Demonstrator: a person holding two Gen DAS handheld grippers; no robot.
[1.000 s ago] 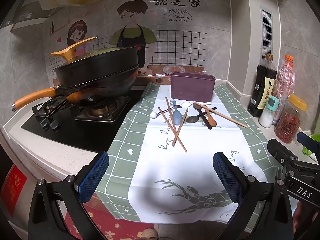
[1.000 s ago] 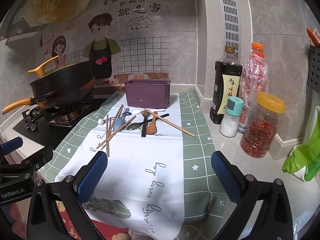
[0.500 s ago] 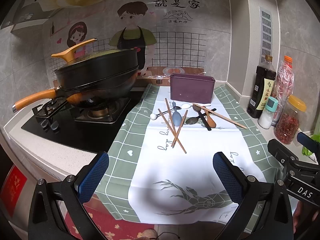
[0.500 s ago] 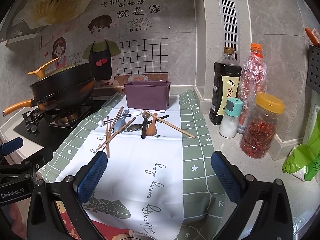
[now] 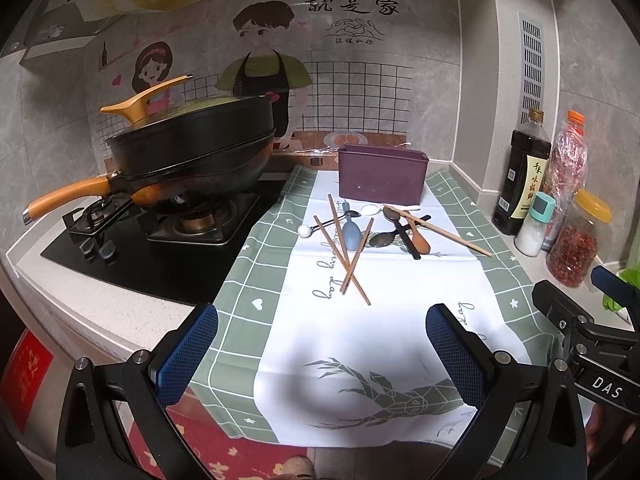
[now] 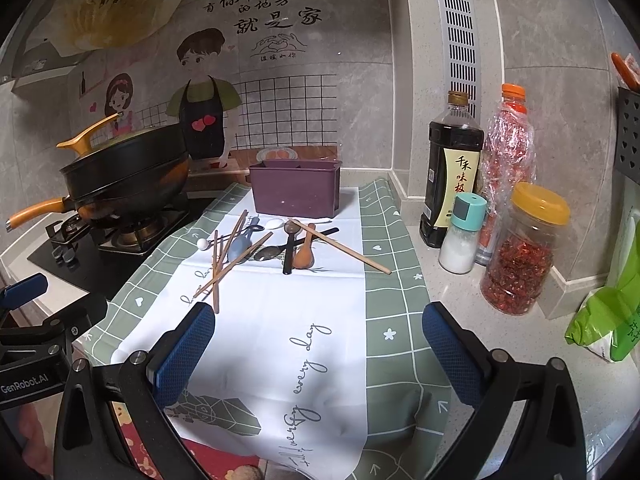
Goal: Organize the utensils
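Observation:
A purple utensil box [image 5: 382,174] [image 6: 295,188] stands at the far end of the white and green cloth [image 5: 392,312]. In front of it lies a jumble of wooden chopsticks [image 5: 346,256] [image 6: 224,258], a blue spoon [image 5: 352,235] [image 6: 240,245], a wooden spoon [image 5: 419,237] [image 6: 305,254], a dark metal spoon [image 5: 383,238] and a black-handled utensil [image 6: 289,257]. One long chopstick [image 5: 440,231] [image 6: 340,246] runs off to the right. My left gripper [image 5: 322,350] and right gripper [image 6: 318,350] both hang open over the cloth's near end, holding nothing.
A black lidded wok [image 5: 188,160] with orange handles sits on the gas stove [image 5: 160,240] at left. On the right counter stand a soy sauce bottle [image 6: 452,176], a salt shaker [image 6: 460,236], a chilli jar [image 6: 520,252] and a green bag [image 6: 612,320].
Both grippers have shifted only slightly; the scene has drifted a little lower in the views. Nothing on the cloth moved.

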